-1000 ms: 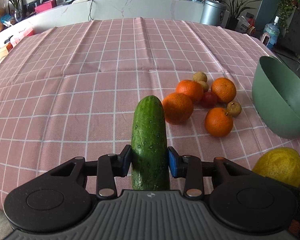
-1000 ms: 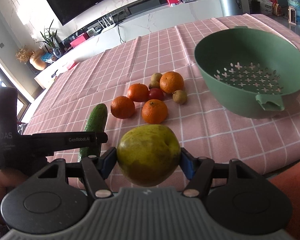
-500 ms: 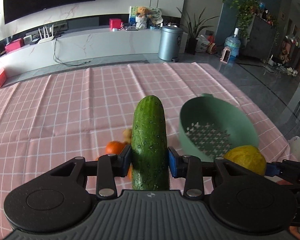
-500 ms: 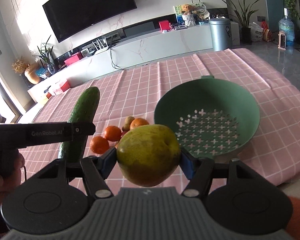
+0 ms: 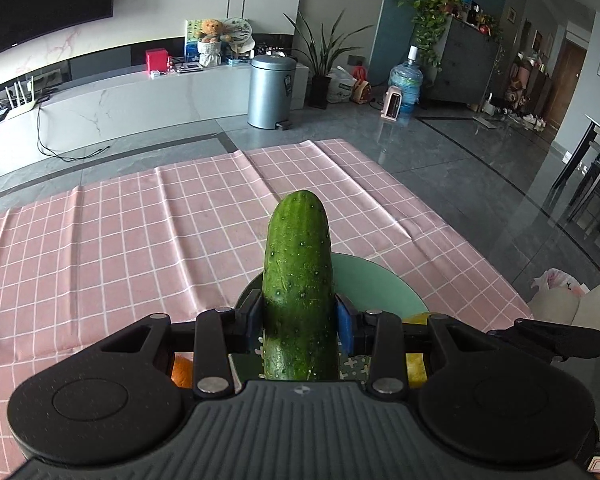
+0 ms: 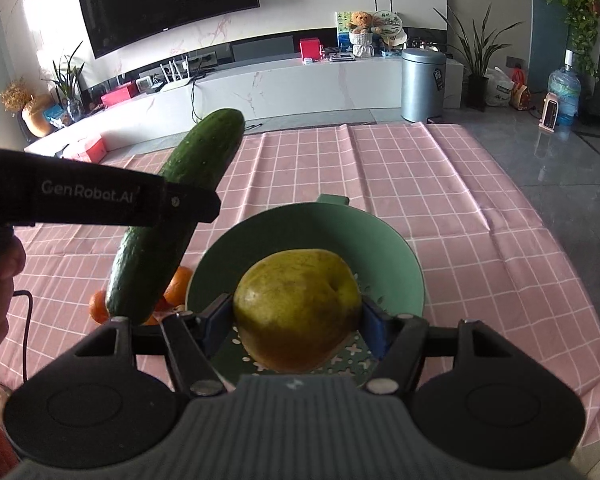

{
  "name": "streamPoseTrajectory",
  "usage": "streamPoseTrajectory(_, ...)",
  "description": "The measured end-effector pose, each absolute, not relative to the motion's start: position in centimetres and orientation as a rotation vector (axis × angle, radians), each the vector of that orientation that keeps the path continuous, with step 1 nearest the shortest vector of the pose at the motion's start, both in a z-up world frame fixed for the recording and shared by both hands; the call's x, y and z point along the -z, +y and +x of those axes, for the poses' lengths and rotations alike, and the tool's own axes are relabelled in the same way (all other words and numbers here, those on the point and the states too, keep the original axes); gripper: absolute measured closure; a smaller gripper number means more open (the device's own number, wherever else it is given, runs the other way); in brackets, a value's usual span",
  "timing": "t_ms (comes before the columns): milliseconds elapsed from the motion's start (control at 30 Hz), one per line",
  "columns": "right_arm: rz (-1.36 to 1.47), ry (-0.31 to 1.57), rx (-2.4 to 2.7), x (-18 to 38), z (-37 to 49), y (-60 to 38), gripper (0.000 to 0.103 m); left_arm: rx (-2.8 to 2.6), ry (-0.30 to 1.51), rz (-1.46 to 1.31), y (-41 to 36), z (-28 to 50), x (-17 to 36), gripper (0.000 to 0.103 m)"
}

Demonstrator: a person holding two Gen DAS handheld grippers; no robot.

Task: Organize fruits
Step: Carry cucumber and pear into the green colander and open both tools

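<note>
**Both grippers loaded above the green colander**

Your table wears a pink tablecloth (image 6: 440,184) with a white grid, creased in long folds. Beyond it lies glossy grey floor tile, a white marble-look console, a wall-mounted dark television (image 6: 168,4) and a brushed-metal pedal bin (image 5: 271,91). Potted plants and a water jug (image 5: 405,84) stand to the right.

Your left gripper (image 5: 300,318) is clamped on a cucumber (image 5: 299,292), dark green, bumpy-skinned, standing along the fingers with its rounded tip forward. Your right gripper (image 6: 296,320) is clamped on a pear (image 6: 298,308), yellow-green, round and russet-speckled. Both are held in the air over the colander (image 6: 356,236), a matte green plastic bowl with cross-shaped holes and a small tab handle at its far rim. Several oranges (image 6: 178,280) lie on the cloth just left of the colander, partly hidden behind the cucumber.
</note>
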State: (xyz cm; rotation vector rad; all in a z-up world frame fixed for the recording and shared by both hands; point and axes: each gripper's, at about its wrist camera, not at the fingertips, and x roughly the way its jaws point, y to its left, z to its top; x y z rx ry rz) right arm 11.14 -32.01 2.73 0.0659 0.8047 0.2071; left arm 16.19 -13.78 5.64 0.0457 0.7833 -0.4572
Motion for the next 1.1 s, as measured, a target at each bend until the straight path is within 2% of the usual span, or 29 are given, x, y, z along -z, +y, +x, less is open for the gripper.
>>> streamPoseTrajectory(600,-0.111,1.013,-0.346,3.5,18.3,-31.9,0.040,0.511,1.068,0.190,-17.1,21.6,1.1,0.061)
streamPoseTrajectory(1100,-0.282,1.085,-0.390,5.4,18.8,-29.9,0.040,0.508,1.154,0.216,-17.5,22.4,3.7,0.060)
